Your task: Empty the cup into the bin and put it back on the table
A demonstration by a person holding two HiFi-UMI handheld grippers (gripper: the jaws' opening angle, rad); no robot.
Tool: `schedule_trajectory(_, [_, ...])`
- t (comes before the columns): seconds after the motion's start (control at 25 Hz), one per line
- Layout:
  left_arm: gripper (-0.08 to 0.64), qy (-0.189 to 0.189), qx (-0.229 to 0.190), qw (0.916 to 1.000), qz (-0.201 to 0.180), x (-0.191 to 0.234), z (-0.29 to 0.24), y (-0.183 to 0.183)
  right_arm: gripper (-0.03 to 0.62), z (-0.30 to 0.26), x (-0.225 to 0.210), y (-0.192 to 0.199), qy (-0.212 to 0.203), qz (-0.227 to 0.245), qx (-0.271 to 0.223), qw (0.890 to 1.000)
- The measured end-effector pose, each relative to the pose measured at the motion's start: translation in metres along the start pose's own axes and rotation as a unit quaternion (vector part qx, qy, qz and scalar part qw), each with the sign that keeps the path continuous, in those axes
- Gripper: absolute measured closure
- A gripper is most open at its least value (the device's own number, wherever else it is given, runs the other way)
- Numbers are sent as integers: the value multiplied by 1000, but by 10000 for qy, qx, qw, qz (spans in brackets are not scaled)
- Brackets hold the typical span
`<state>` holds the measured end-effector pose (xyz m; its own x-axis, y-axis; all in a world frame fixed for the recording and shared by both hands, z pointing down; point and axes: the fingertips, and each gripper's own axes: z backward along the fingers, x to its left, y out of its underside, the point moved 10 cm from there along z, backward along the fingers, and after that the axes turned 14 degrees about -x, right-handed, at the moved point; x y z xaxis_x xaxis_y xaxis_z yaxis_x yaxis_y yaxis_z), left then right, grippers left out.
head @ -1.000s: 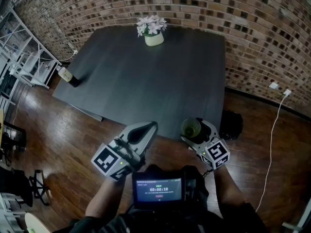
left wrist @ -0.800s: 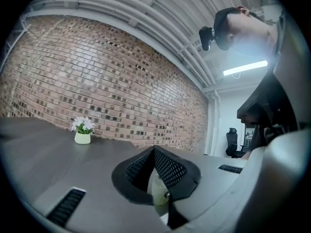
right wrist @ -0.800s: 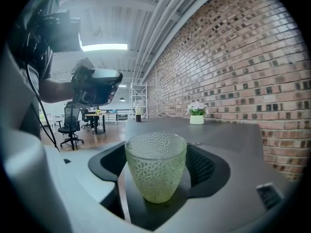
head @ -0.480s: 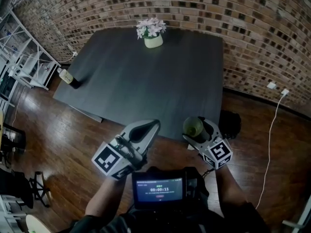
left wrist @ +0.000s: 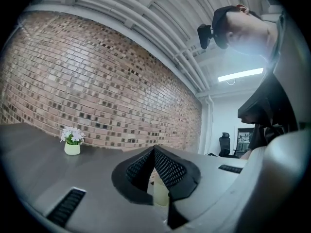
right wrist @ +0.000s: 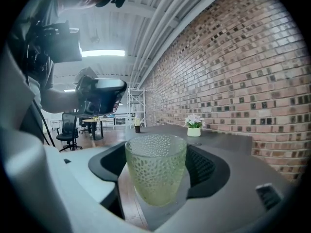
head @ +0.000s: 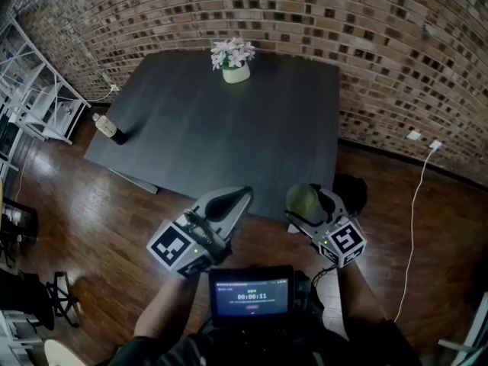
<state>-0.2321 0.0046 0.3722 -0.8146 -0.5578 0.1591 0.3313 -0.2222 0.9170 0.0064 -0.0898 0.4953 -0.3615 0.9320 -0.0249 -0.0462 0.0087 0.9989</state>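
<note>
A green dimpled glass cup (right wrist: 155, 171) stands upright between the pads of my right gripper (right wrist: 158, 160), which is shut on it. From the head view, the cup (head: 302, 200) and right gripper (head: 311, 204) hang over the wooden floor just off the near edge of the dark table (head: 229, 136). A black bin (head: 353, 187) sits on the floor by the table's near right corner, just right of the cup. My left gripper (head: 242, 194) is level with it to the left, its jaws meeting at the tips (left wrist: 154, 152), holding nothing.
A white pot of flowers (head: 235, 71) stands at the table's far edge, and a small bottle (head: 110, 128) at its left corner. A metal rack (head: 34, 97) stands at the left. A white cable (head: 415, 204) runs across the floor at the right. Brick wall behind.
Both grippers have risen a little, the cup still in the right one. The table and bin have shifted slightly in the head view.
</note>
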Motion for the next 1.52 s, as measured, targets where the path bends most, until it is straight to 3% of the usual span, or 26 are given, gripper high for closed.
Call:
schedule_trajectory(0.48, [569, 201, -2, 9997, 130, -22, -4, -41, 210, 15, 16, -78, 70, 78, -23, 9999])
schedule_trajectory(1.16, [569, 379, -8, 9992, 99, -43, 8, -47, 212, 37, 37, -102, 243, 298, 49, 9993])
schedule_trajectory(1.52, [569, 545, -71, 9984, 139, -42, -1, -46, 212, 48, 27, -116, 585, 410, 175, 9973])
